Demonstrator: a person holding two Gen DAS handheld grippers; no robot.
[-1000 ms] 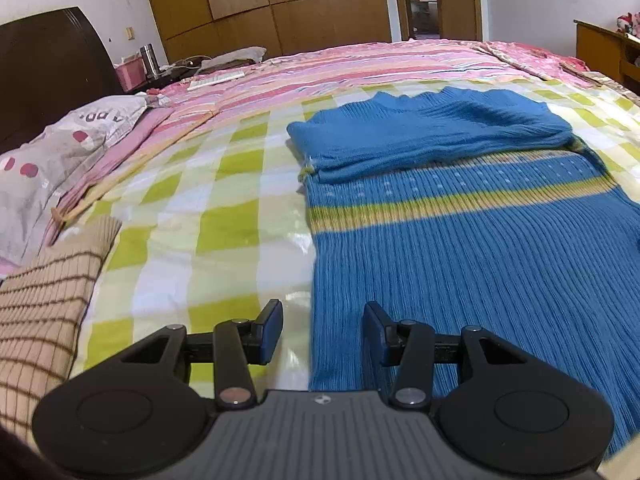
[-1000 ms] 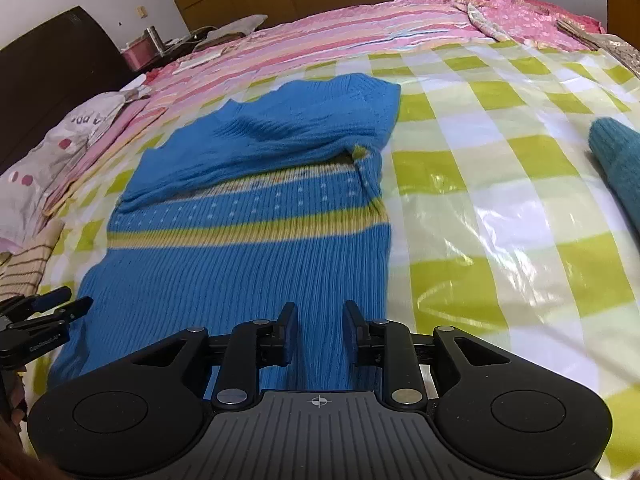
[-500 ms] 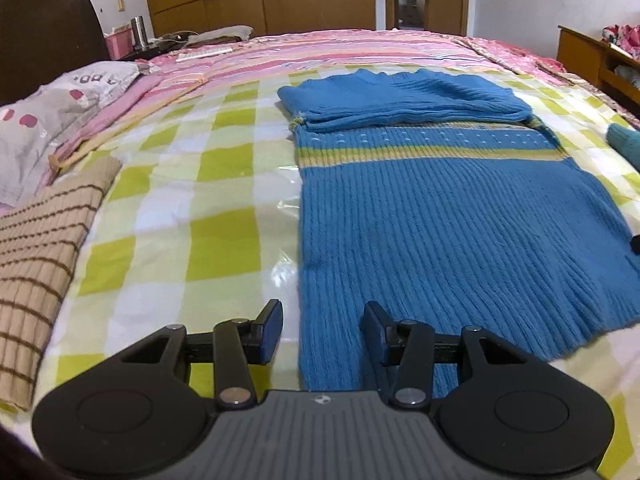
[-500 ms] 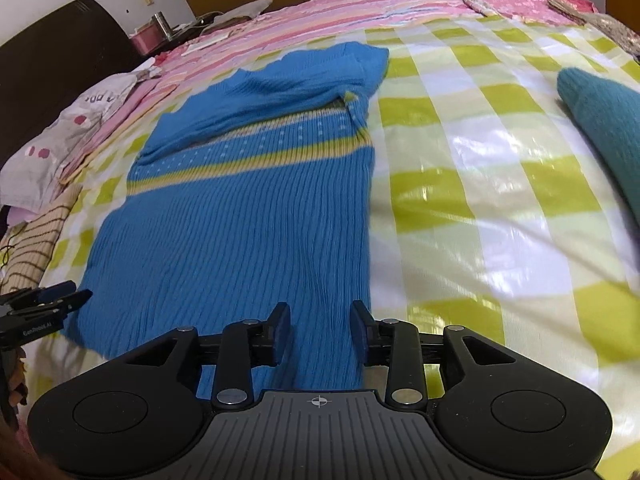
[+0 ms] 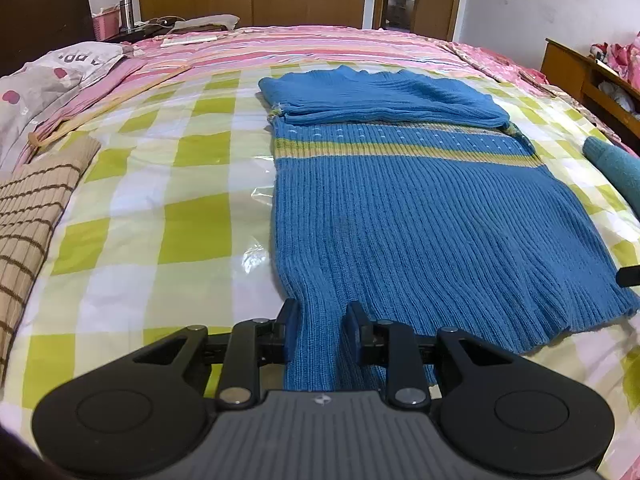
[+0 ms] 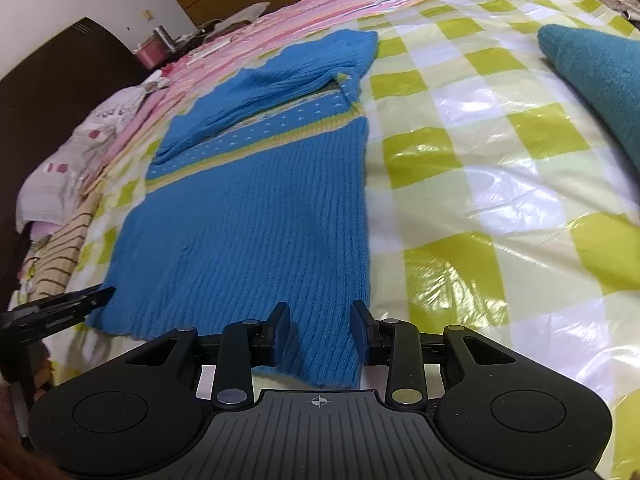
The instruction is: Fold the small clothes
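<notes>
A blue ribbed sweater (image 5: 400,208) with a yellow stripe lies flat on the green-checked bedspread, its sleeves folded across the chest at the far end. My left gripper (image 5: 319,316) is open, its fingers astride the sweater's near left hem corner. My right gripper (image 6: 320,318) is open, its fingers astride the near right hem corner of the sweater (image 6: 256,216). The left gripper's tip (image 6: 76,304) shows at the left edge of the right wrist view. The right gripper's tip (image 5: 628,276) shows at the right edge of the left wrist view.
A folded beige striped garment (image 5: 28,208) lies at the left bed edge. A teal knitted garment (image 6: 596,76) lies to the right. Pillows (image 5: 52,76) and a pink striped quilt (image 5: 320,48) lie at the far side. A wooden cabinet (image 5: 588,80) stands at right.
Both grippers have drawn back toward the near hem of the sweater. The hem corners now sit between the open fingers of each gripper.
</notes>
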